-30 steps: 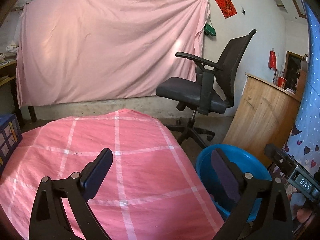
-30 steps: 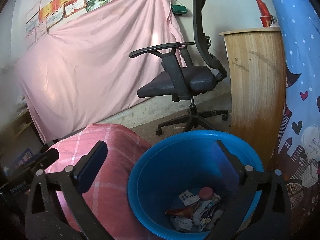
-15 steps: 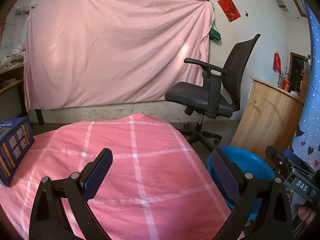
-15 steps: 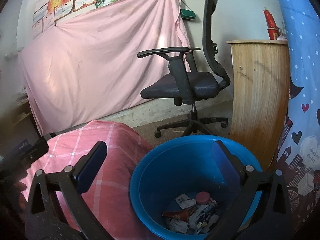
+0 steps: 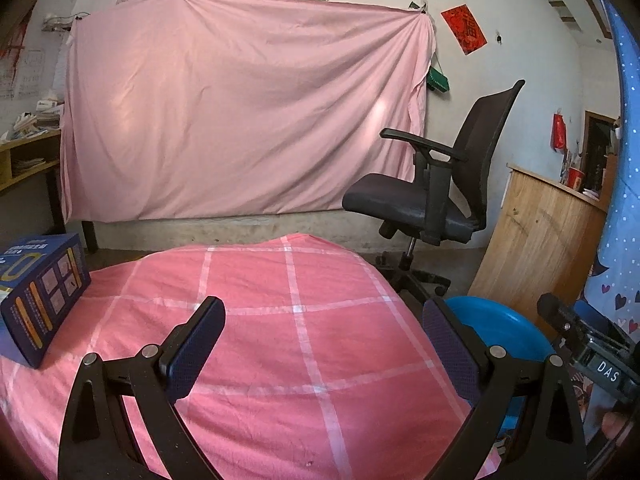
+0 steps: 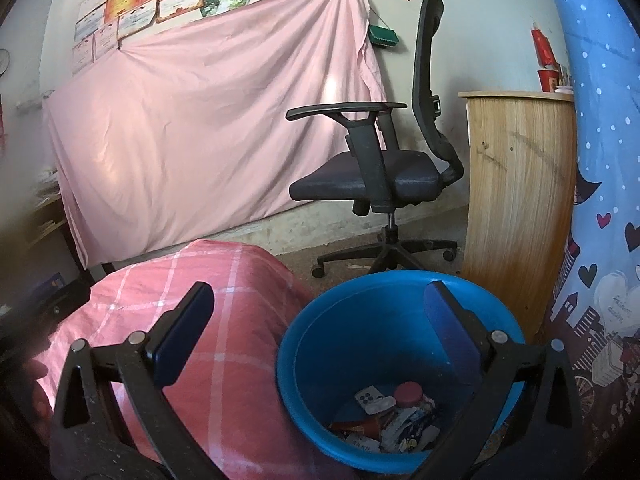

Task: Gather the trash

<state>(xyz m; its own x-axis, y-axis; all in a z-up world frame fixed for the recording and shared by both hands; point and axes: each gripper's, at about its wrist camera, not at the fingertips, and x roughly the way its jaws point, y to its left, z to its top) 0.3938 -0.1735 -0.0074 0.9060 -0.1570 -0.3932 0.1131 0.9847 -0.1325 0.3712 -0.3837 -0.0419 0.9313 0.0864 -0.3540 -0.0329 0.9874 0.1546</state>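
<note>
— On the pink checked cloth [image 5: 304,344], what do you count?
— One blue box [image 5: 40,300], at the left edge. The rest of the cloth is bare.
— And the grippers?
— Two. The left gripper [image 5: 320,344] hangs over the cloth's middle, fingers wide apart, nothing between them. The right gripper [image 6: 316,332] is spread just as wide and empty, one finger above the cloth's right edge, the other over the bin.
— The trash?
— One heap of wrappers [image 6: 392,420] with a red cap, at the bottom of the single blue bin [image 6: 320,320], which stands just beside the cloth's right edge.
— Room around?
— One office chair [image 6: 376,168] behind the bin, one wooden counter [image 6: 516,200] near its right side; open floor between chair and cloth.
</note>
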